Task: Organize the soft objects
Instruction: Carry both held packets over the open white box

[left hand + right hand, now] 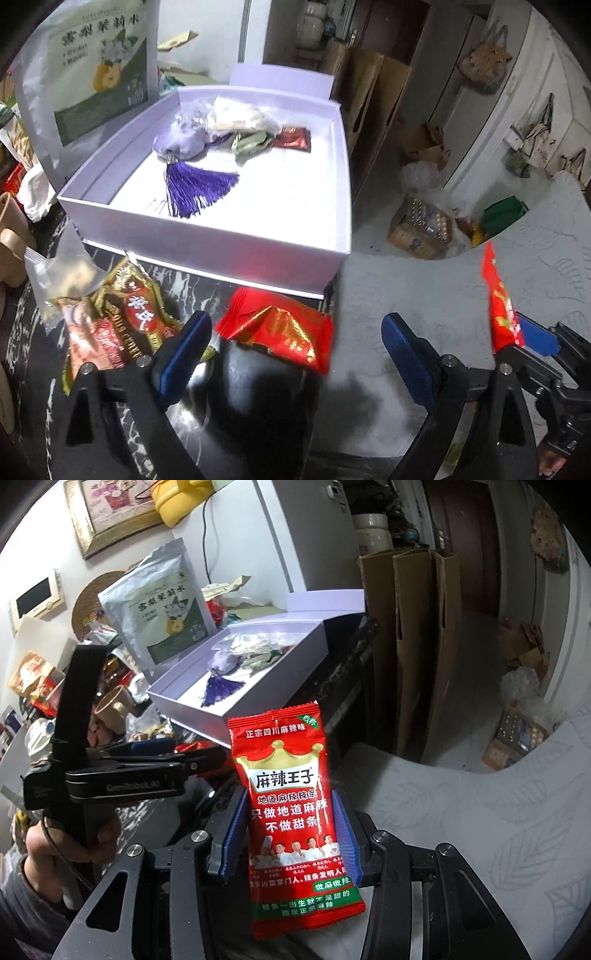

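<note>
A white open box (207, 236) sits ahead on the dark table; it also shows in the right wrist view (184, 705). Inside lie a purple sachet with tassel (184, 155), a green pouch (251, 146), a white bag (240, 116) and a dark red packet (293, 138). My left gripper (295, 350) is open and empty, just before a red-gold snack packet (280, 332). Another red-gold packet (125, 325) lies to its left. My right gripper (288, 834) is shut on a red spicy-strip packet (291, 805), held upright; it shows at right in the left wrist view (500, 306).
A green-and-white standing pouch (103, 62) leans behind the box. A clear plastic bag (62, 273) and clutter lie at the left. Cardboard sheets (413, 642) stand to the right. A white quilted surface (443, 280) is at right.
</note>
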Available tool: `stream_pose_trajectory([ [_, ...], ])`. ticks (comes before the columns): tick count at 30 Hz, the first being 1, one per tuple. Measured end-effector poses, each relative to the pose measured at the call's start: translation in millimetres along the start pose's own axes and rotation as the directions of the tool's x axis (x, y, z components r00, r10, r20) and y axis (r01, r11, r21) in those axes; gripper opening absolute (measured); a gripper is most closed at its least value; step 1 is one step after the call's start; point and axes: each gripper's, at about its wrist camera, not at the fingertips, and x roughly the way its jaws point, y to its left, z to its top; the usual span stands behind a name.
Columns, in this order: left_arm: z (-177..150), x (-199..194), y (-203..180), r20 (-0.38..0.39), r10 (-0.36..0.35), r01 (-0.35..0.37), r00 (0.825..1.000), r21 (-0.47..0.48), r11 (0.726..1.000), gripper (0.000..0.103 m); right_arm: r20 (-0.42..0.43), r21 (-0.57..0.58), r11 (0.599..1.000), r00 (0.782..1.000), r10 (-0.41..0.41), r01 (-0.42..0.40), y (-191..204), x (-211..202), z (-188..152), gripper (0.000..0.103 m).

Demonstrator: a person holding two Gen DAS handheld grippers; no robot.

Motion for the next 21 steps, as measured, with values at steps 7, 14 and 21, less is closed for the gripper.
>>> stream_pose_trajectory([
  [7, -3, 20, 1, -0.025, 0.06, -0.06, 0.998, 0.016, 0.998, 0.084, -0.02, 0.007, 1.0, 1.0, 0.006, -0.006, -3, 10, 2, 0.044],
  [14, -6, 19, 3, 0.014, 0.073, -0.074, 0.997, 0.028, 0.997, 0.054, -0.03, 0.009, 1.0, 1.0, 0.003, -0.003, -6, 15, 2, 0.044],
  [21, -10, 5, 3, 0.044, 0.055, -0.056, 0.998, 0.021, 0.998, 0.05, -0.033, 0.004, 1.0, 0.999, 0.01, -0.01, -1, 15, 0, 0.044],
])
